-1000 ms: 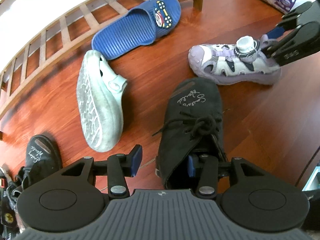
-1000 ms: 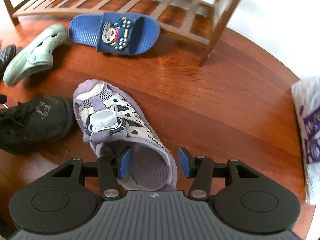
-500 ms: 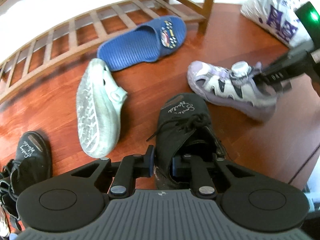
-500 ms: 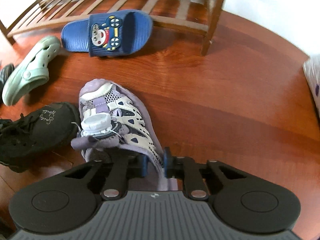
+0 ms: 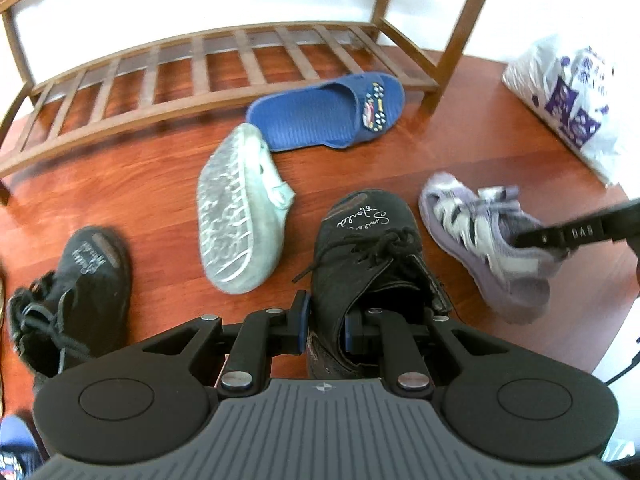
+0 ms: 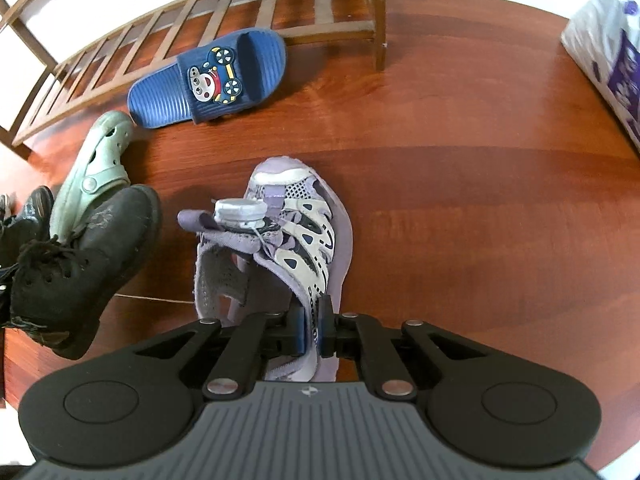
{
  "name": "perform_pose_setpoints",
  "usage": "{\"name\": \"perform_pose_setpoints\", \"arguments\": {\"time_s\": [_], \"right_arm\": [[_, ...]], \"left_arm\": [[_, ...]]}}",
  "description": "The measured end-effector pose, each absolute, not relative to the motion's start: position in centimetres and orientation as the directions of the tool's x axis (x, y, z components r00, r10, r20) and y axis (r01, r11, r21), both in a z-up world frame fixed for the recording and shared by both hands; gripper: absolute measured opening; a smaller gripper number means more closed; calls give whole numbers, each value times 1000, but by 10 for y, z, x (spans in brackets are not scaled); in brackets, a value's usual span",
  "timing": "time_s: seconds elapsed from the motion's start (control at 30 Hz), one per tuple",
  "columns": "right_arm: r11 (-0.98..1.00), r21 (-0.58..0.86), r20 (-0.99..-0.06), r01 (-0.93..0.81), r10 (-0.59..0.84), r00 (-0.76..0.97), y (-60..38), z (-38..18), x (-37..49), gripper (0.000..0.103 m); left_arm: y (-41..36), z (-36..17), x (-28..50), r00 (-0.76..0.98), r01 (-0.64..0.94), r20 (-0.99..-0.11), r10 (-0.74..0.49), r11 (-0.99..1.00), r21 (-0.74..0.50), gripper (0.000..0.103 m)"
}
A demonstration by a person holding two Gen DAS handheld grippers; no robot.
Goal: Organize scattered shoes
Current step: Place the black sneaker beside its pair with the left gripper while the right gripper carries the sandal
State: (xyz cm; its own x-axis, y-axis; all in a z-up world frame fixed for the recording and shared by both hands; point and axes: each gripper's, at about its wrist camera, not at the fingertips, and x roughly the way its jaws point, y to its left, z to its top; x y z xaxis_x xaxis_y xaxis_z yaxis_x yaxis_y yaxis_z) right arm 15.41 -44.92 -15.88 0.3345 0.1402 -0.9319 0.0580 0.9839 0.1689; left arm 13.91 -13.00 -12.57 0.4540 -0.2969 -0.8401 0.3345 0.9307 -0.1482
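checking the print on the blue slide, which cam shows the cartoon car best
The right wrist view: the blue slide faces the camera, so the cartoon car on its strap shows whole and sharp. In the left wrist view the same slide is seen from the side, with the print squeezed into a thin, unreadable strip.

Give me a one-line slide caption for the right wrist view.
Right gripper shut on the purple sandal's side wall, blue slipper and shoe rack beyond.

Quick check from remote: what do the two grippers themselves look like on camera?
Both match: left gripper and right gripper have matte black linkage arms, silver pivot pins, blue finger pads, round side discs and a ribbed grey base. White "BAS"-like lettering marks one finger.
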Motion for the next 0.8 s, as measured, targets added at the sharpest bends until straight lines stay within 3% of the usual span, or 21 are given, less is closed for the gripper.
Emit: {"name": "perform_pose_setpoints", "arguments": {"time_s": [0.4, 0.8], "right_arm": [[961, 234, -912, 145, 165, 376, -422, -131, 115, 6], [952, 282, -880, 116, 209, 426, -351, -90, 97, 6]], "left_arm": [[-74, -97, 115, 509, 250, -810, -292, 950, -186, 18], [19, -57, 96, 589, 92, -770, -246, 967, -239, 18]]}}
